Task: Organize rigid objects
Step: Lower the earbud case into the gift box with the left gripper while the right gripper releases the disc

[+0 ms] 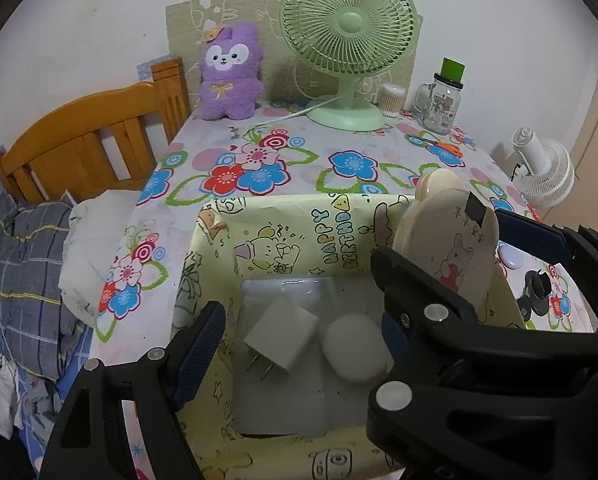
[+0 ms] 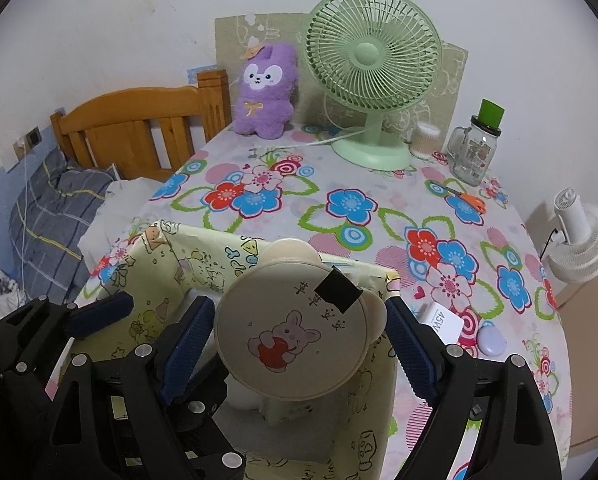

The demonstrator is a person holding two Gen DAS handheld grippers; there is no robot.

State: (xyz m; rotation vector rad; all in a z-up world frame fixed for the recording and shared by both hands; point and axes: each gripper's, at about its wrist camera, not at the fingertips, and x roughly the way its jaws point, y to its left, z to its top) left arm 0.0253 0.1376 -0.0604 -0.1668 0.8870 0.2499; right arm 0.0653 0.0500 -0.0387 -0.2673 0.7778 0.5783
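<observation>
A yellow cartoon-print box (image 1: pixel 219 248) stands on the floral table (image 1: pixel 339 148). On its floor lie a white plug charger (image 1: pixel 281 332) and a white oval case (image 1: pixel 357 350). My left gripper (image 1: pixel 299 316) hovers open above them, touching neither. A round cream mirror (image 2: pixel 291 328) with a bunny picture and a black tape patch stands tilted over the box's right wall (image 1: pixel 503 292). My right gripper (image 2: pixel 299 320) has a blue pad against each side of the mirror's rim. On the table right of the box lie a white 45W charger (image 2: pixel 445 322), a lilac case (image 2: pixel 491 340) and a small black object (image 1: pixel 535 292).
At the table's far edge stand a green fan (image 1: pixel 349 40), a purple plush (image 1: pixel 231 72), a cotton-swab tub (image 1: pixel 393 98) and a glass mug jar (image 1: pixel 439 104). Orange scissors (image 1: pixel 447 148) lie nearby. A bed with a wooden headboard (image 1: pixel 91 136) is left, a white fan (image 1: pixel 543 172) right.
</observation>
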